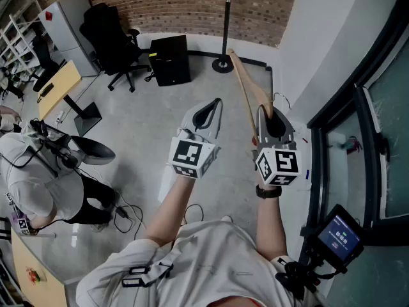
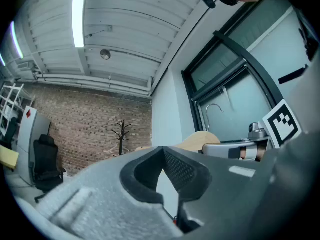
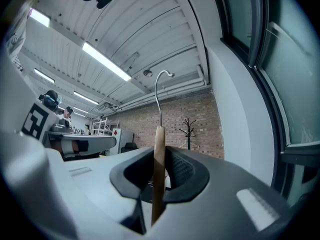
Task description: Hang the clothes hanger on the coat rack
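A wooden clothes hanger (image 1: 246, 88) with a metal hook (image 1: 281, 98) is held upright in my right gripper (image 1: 271, 123), which is shut on its flat body. In the right gripper view the hanger (image 3: 159, 164) stands edge-on between the pads, hook (image 3: 161, 86) pointing up. My left gripper (image 1: 206, 115) hovers beside it on the left, tips together with nothing in them. The black coat rack (image 1: 227, 24) stands far ahead by the brick wall, and also shows as the coat rack (image 3: 189, 129) and the coat rack (image 2: 121, 134). From the left gripper view the hanger (image 2: 200, 140) lies to the right.
A white wall (image 1: 319, 37) and a dark window frame (image 1: 358, 120) run along the right. A black office chair (image 1: 112, 34), a black box (image 1: 169, 59) and a desk (image 1: 61, 85) stand at the left. A person (image 1: 38, 184) sits near the lower left.
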